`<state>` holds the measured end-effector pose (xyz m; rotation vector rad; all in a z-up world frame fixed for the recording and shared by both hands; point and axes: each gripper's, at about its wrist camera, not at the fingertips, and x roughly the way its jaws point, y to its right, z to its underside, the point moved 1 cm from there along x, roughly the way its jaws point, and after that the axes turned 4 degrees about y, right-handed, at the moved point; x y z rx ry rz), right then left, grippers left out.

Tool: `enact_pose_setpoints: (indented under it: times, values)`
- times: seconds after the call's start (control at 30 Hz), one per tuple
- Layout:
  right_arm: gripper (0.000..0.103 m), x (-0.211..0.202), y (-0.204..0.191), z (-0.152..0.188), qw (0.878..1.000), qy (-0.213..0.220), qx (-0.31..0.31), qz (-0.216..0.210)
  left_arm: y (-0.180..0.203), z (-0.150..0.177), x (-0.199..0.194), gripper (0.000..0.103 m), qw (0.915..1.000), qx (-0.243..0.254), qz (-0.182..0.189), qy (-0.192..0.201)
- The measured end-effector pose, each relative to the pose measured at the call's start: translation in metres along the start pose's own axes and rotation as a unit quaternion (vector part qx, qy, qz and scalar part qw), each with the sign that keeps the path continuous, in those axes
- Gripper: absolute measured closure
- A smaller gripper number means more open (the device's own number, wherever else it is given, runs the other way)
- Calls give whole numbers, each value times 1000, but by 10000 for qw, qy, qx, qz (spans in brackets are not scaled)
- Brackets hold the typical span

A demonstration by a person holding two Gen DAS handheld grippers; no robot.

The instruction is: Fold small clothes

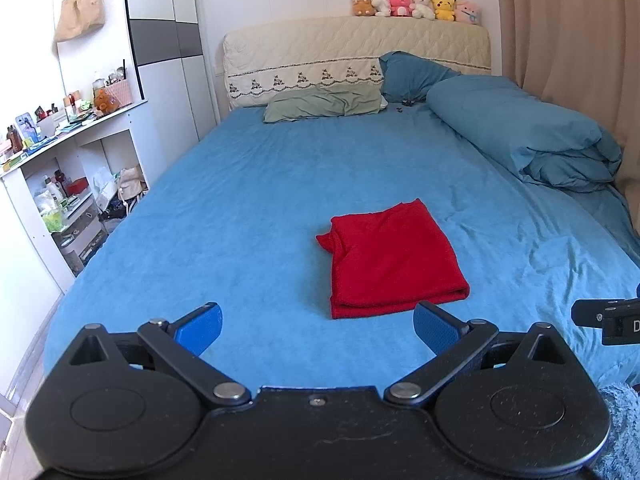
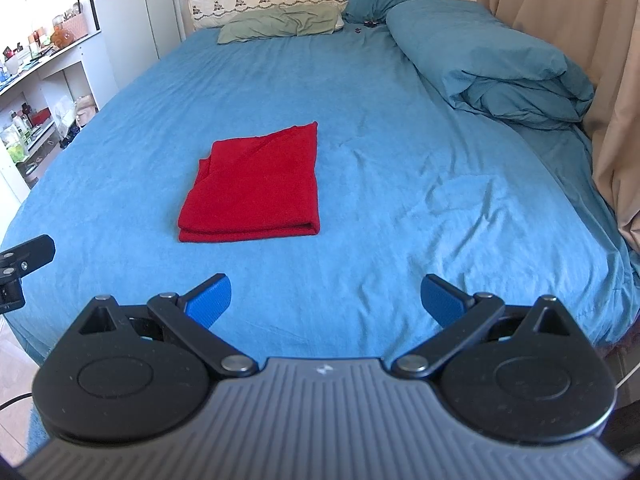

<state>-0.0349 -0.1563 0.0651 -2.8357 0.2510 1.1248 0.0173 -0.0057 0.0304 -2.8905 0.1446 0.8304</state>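
Folded red knit garment lies flat mid-bed on the blue bed sheet. Left tool and right tool both spread wide, empty, near edge, clear of the garment.

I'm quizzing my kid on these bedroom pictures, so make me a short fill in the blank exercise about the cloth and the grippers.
1. The folded garment lying on the bed sheet is ____ in colour.
2. The left gripper and the right gripper both have their jaws ____.
3. The garment is touched by ____ of the two grippers.
4. The row of plush toys sits on top of the ____.

Missing words: red; open; neither; headboard
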Motion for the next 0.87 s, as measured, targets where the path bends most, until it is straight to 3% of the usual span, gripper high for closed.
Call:
enact_pose_setpoints:
  times: [0.67,0.87]
  values:
    - [0,-2,-3,-2,10000,12,-10,0,0,-1,2,0,10000,-30,-44,5]
    - [0,-1,-5,-3,10000,-6,-5,-17,-3,0,4,0,9998,-134,153,46]
